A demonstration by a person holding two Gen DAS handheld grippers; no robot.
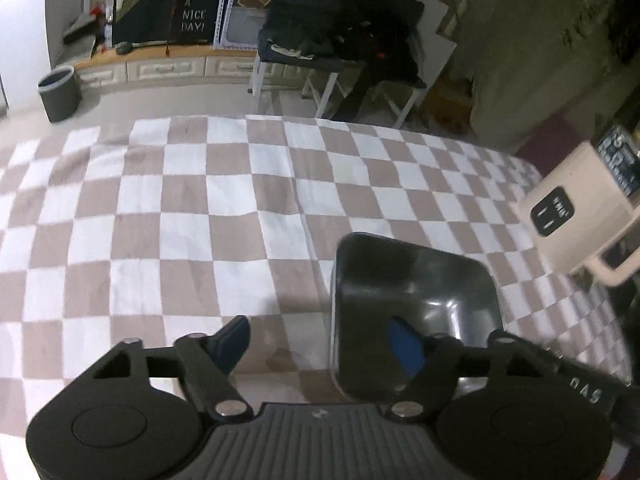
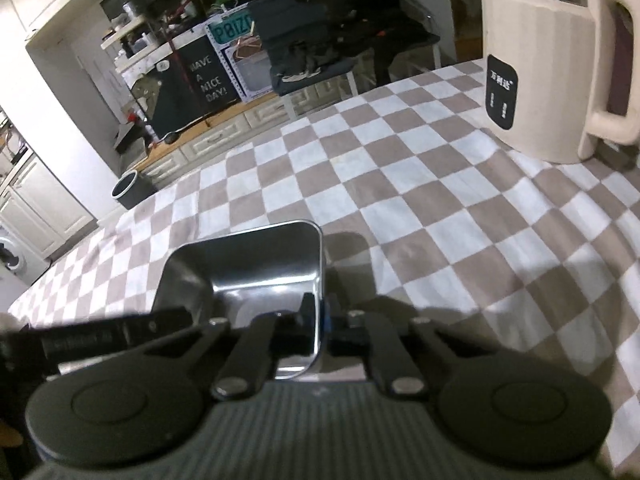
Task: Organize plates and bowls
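A: The metal bowl on the checked cloth is pinched at its wall by the right gripper.

B: The left gripper is held open around the other wall, gripping nothing. The bowl could be tipped if pulled unevenly.

Left gripper angles downward with jaws spread apart; right gripper angles downward too, jaws pinched together

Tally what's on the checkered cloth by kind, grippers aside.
Square metal bowl: 1
Cream electric kettle: 1
Total on the checkered cloth: 2
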